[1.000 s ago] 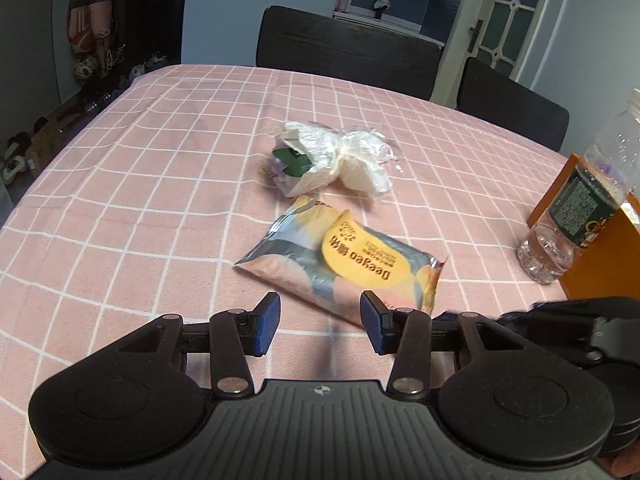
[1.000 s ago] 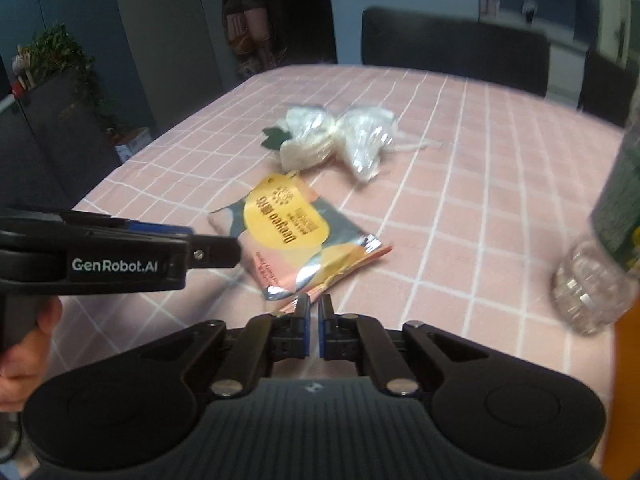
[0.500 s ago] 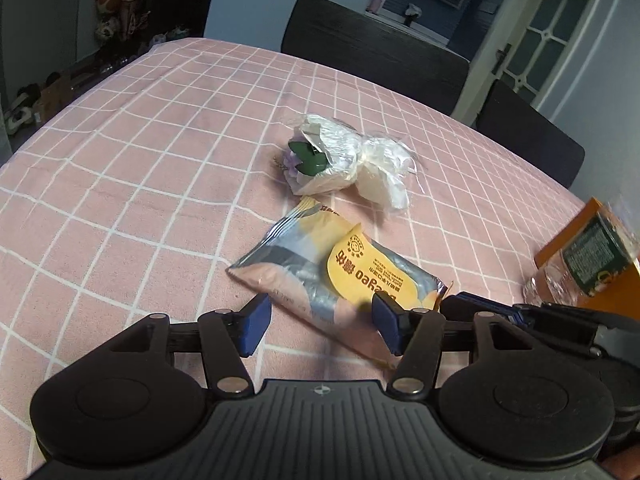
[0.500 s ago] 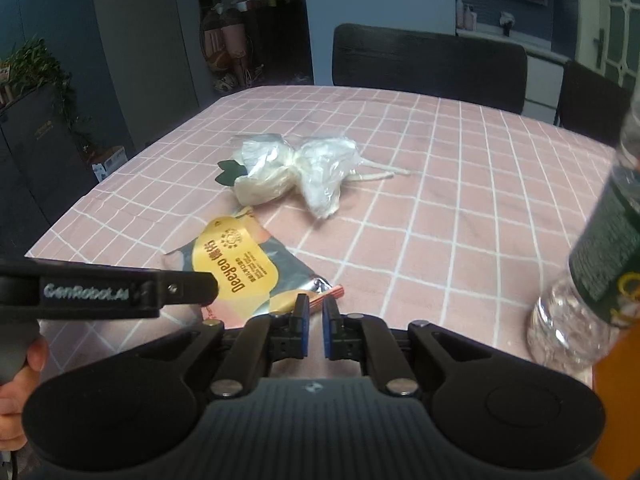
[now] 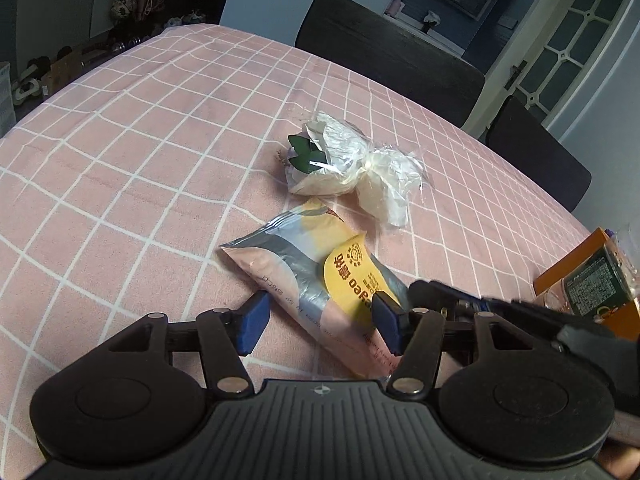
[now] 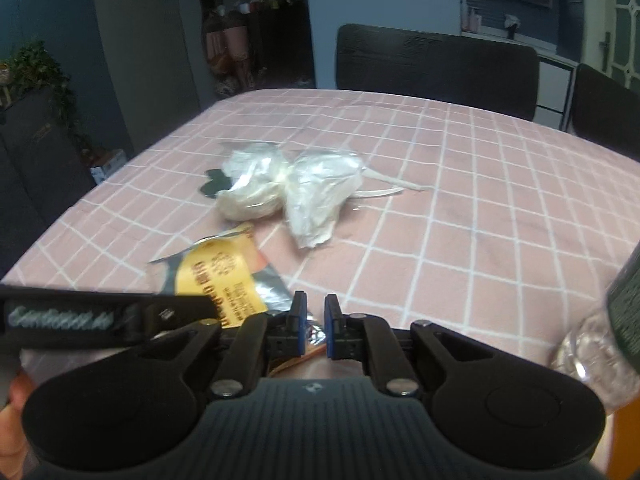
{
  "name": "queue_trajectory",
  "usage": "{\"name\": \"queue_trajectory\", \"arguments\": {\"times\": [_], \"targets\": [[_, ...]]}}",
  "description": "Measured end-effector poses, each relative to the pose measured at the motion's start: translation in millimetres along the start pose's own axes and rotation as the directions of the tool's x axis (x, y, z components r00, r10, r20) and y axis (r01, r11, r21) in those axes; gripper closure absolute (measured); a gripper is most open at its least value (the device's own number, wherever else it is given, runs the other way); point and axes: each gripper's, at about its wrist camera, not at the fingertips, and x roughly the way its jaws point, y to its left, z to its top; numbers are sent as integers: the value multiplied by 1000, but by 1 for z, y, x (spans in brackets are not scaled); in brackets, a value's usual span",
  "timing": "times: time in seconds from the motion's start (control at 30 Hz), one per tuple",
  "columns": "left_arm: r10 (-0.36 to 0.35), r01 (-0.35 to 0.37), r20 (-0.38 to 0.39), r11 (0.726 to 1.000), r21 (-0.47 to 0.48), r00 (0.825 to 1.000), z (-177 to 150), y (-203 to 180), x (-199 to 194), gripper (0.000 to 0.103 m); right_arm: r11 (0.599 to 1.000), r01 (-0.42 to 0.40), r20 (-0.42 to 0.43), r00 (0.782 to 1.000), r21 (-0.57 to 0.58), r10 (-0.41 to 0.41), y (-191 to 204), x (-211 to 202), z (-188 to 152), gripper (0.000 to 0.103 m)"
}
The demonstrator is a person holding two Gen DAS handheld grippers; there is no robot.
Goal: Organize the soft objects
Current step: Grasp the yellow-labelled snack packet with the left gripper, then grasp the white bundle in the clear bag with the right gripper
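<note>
A yellow, grey and pink snack packet (image 5: 320, 276) lies flat on the pink checked tablecloth (image 5: 140, 168). My left gripper (image 5: 320, 328) is open, its blue pads on either side of the packet's near end, not closed on it. A clear plastic bag with white soft items and a green leaf (image 5: 348, 168) lies just beyond the packet. In the right wrist view, my right gripper (image 6: 315, 326) has a narrow gap between its pads and holds nothing; the packet (image 6: 224, 280) lies just left and ahead, the plastic bag (image 6: 288, 192) farther off.
A clear water bottle with a green label (image 5: 596, 280) stands at the right by an orange box (image 5: 576, 276); it also shows in the right wrist view (image 6: 600, 340). Black chairs (image 5: 384, 52) stand behind the table. The left gripper's body (image 6: 100, 316) crosses the right view.
My left gripper has moved forward so its open pads now straddle the packet's near end. My right gripper has opened a slight gap and tilted up.
</note>
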Motion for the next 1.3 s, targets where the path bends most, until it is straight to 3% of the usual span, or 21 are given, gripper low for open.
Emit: {"name": "queue_trajectory", "arguments": {"times": [0.17,0.27,0.47,0.7,0.8,0.87,1.07,1.3], "targets": [[9,-9,12,1000,5,1000,6,1,6,36,998,-67,-23,997,16,67,10,-7,-9,95],[25,-25,28,1000,6,999,9,-1,10,46,995,-95,-25,995,29,95,14,-9,-12,95],[55,-55,72,998,1,996,11,-4,14,81,995,-95,-25,995,26,96,15,-10,-12,95],[50,-52,134,999,14,990,8,-2,-1,90,999,-54,-11,999,-6,53,16,-16,-8,94],[50,-56,156,998,29,986,10,1,-9,91,1000,-28,5,1000,3,28,11,-16,-1,84],[54,-61,165,997,38,985,15,4,-15,91,1000,-7,24,1000,1,7,9,-16,6,70],[79,-95,187,993,77,979,29,12,-23,91,998,54,98,994,-37,-50,7,-9,25,43],[93,-109,179,991,79,979,39,27,-21,91,996,61,113,992,-63,-53,12,16,46,35]]}}
